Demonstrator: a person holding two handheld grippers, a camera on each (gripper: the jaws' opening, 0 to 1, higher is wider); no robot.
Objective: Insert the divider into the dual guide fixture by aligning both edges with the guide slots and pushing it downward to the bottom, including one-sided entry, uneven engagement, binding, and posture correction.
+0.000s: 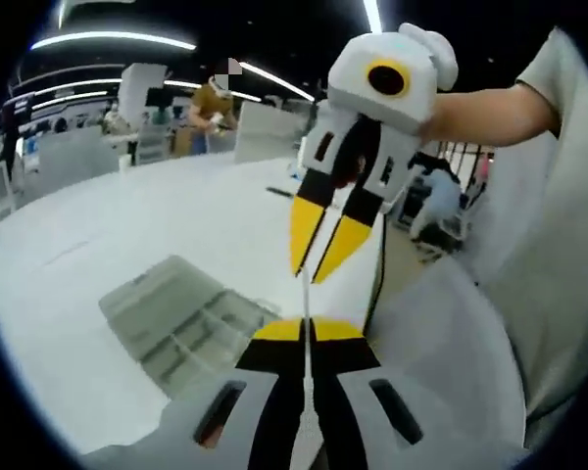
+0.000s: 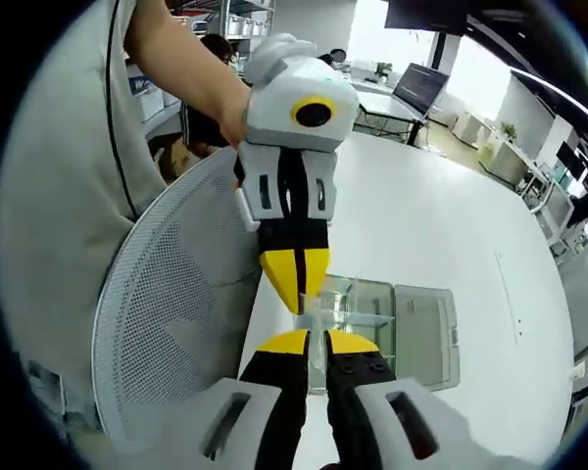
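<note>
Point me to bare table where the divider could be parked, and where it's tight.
Free: the white table beyond the clear fixture box, toward the far desks. In the left gripper view, the open stretch past the box. Crowded: the near edge, where the mesh chair back, left gripper and right gripper meet over the box.

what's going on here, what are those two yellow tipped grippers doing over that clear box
A person holds the left gripper and the right gripper tip to tip above a white table. Both pinch a thin clear divider between them. It hangs over the open clear compartment box, not yet in its slots.
</note>
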